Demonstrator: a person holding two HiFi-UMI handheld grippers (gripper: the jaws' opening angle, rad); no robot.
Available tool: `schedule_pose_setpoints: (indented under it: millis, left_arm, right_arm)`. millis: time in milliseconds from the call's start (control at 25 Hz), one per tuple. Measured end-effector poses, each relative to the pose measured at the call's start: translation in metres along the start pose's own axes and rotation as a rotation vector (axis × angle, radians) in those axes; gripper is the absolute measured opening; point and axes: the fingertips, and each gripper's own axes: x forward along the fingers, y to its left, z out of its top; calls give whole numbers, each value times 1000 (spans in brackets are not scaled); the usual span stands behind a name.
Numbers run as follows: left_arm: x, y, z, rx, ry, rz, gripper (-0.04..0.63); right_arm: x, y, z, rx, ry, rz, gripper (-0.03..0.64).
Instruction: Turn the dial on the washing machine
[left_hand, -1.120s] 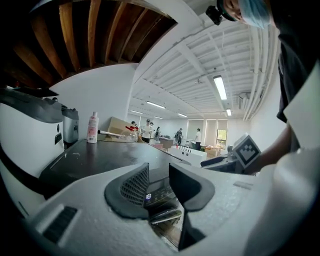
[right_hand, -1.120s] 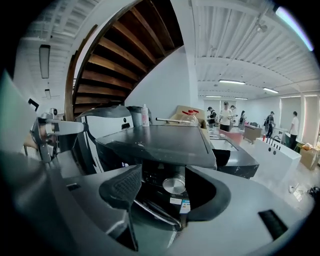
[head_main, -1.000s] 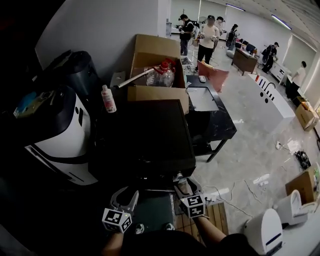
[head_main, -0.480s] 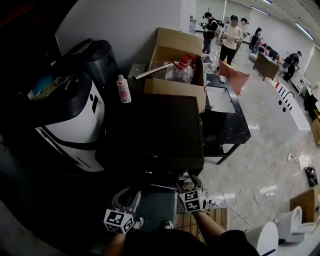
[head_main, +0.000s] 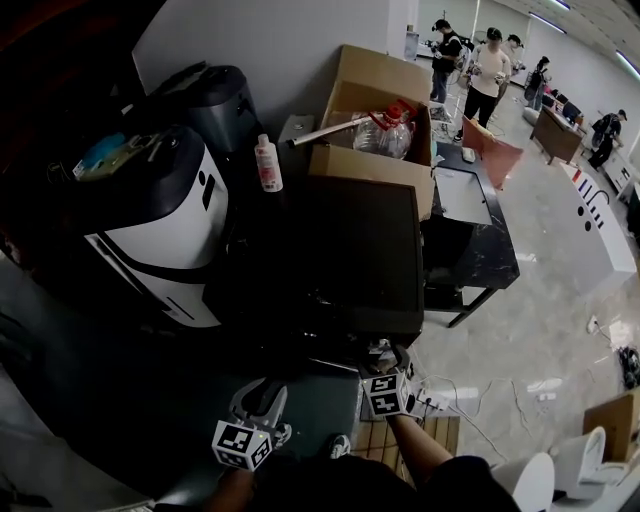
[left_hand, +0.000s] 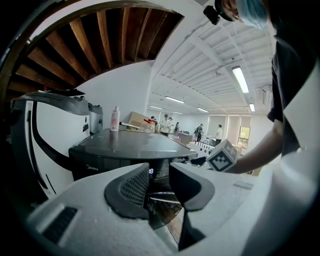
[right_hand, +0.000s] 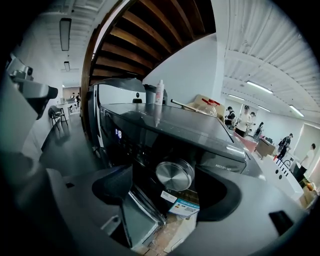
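Note:
The dark washing machine (head_main: 350, 250) fills the middle of the head view. Its silver dial (right_hand: 174, 175) sits on the front control panel, seen in the right gripper view. My right gripper (right_hand: 165, 189) is at that panel with the dial between its jaws. The jaws are opening and the pads stand off the dial's rim. In the head view the right gripper (head_main: 385, 362) is at the machine's front right edge, and the dial is hidden there. My left gripper (head_main: 258, 398) hangs lower left of it, away from the panel. Its jaws (left_hand: 159, 182) stand a little apart around nothing.
A white and black appliance (head_main: 160, 230) stands left of the machine. A white bottle (head_main: 267, 163) and an open cardboard box (head_main: 375, 165) are behind it. A black table (head_main: 470, 215) is to the right, with a power strip and cables (head_main: 435, 400) on the floor. Several people stand far back.
The head view has swung, so the machine sits further right in the picture. Both grippers stay at the machine's front; the left one has shifted slightly right.

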Motion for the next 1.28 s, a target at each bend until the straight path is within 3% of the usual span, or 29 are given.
schedule_pose_setpoints:
  millis: [400, 560, 840, 1080, 1280]
  left_arm:
    - [3, -8, -9, -10, 17, -12, 118]
    - [6, -11, -11, -12, 25, -29, 118]
    - [9, -12, -14, -14, 32, -38, 118]
    - [7, -8, -13, -20, 28, -32, 118]
    - [2, -4, -15, -25, 33, -14, 118]
  right_arm:
    - [11, 6, -5, -14, -14, 28, 399]
    - [13, 4, -14, 73, 22, 44, 402]
    - [14, 3, -14, 123, 13, 40, 403]
    - [22, 1, -22, 270, 27, 54, 408]
    - [26, 1, -25, 325, 25, 53, 410]
